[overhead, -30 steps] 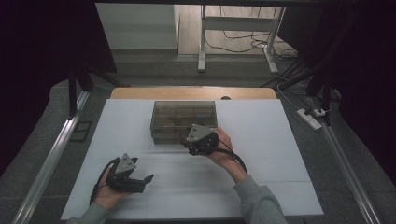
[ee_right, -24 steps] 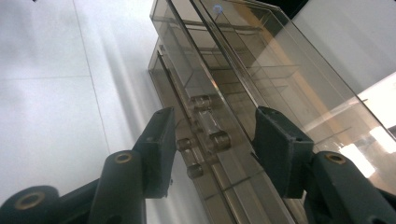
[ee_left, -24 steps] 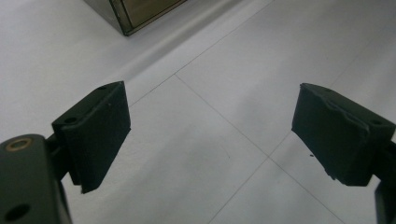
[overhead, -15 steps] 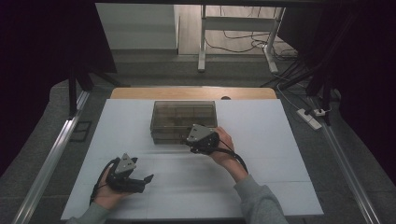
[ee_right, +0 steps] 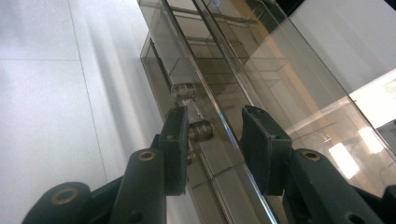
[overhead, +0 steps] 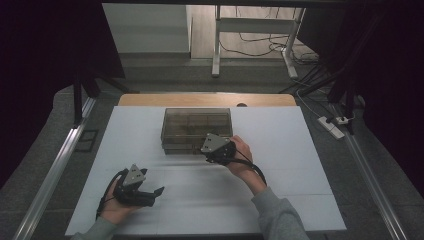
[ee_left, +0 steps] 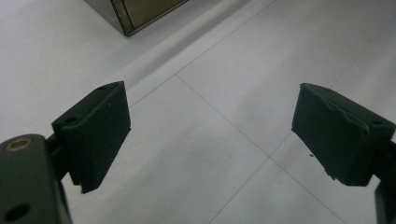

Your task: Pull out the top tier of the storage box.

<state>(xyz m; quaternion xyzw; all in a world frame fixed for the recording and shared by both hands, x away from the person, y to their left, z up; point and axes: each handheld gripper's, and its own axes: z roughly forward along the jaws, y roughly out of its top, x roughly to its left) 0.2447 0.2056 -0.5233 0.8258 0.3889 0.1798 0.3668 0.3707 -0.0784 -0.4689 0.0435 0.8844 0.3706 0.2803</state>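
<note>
- The smoke-tinted clear plastic organiser box with inner compartments (overhead: 196, 129) stands on the white table (overhead: 300, 150), in its far half and near the middle from side to side, just short of the bare wooden strip (overhead: 150, 99) at the far edge.
- Seen from the right gripper view, the box (ee_right: 243, 70) has a flat clear lid over divided cells, and small clear cylindrical knobs (ee_right: 200, 130) sit along its near front wall.
- The right gripper (overhead: 218, 148) is at the box's near right front edge, held by the person's right hand (overhead: 242, 156), with a grey three-cornered plate on top.
- In its own view the right gripper (ee_right: 215, 140) has its black jaws on either side of the lid's front edge and a knob. One pad lies right against the knob; the other stands off the plastic with a gap showing.
- Those jaws have just been closing, with the box's front edge between them, but they are not yet clamped on it.
- The left gripper (overhead: 150, 192) rests low over the near left part of the table, well apart from the box, in the person's left hand (overhead: 116, 207).
- In the left gripper view its jaws are spread wide with bare white tabletop between them; a corner of the box (ee_left: 135, 14) shows at the top.
- Beyond the table lie grey floor, a white desk frame (overhead: 250, 30) and a white power strip (overhead: 334, 126).
</note>
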